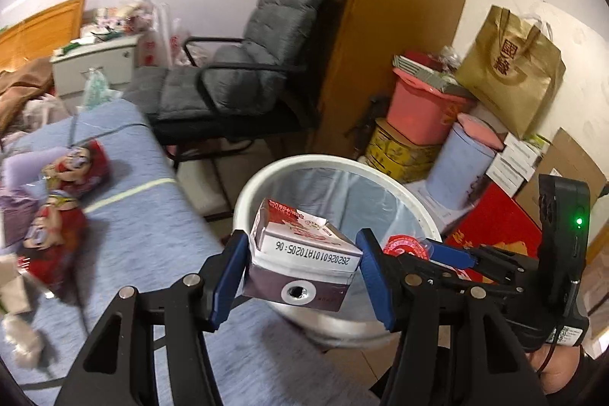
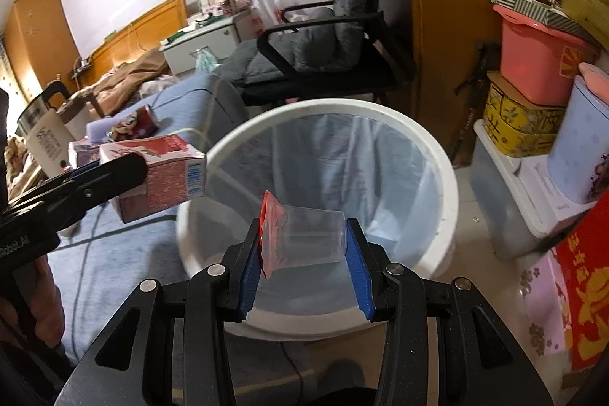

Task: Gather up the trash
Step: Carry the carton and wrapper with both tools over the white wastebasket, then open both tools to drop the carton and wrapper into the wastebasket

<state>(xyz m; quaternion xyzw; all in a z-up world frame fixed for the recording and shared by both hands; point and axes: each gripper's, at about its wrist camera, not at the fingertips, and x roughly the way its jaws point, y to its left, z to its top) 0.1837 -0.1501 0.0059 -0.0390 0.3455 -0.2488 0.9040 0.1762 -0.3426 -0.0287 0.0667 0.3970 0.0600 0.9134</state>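
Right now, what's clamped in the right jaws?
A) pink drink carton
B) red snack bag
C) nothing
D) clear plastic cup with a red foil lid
D: in the right wrist view the right gripper has its jaws pressed on a clear plastic cup with a peeled red foil lid, above the white trash bin; the drink carton is in the left gripper.

1. A grey cushioned chair point(image 1: 247, 63) stands against a tall wooden wardrobe point(image 1: 399, 6).
2. A pink tub point(image 1: 422, 109) sits on a yellow patterned box point(image 1: 403, 155).
3. A gold paper bag point(image 1: 514, 71) leans on the wall.
4. A white cabinet point(image 2: 205, 40) stands beyond the bed.
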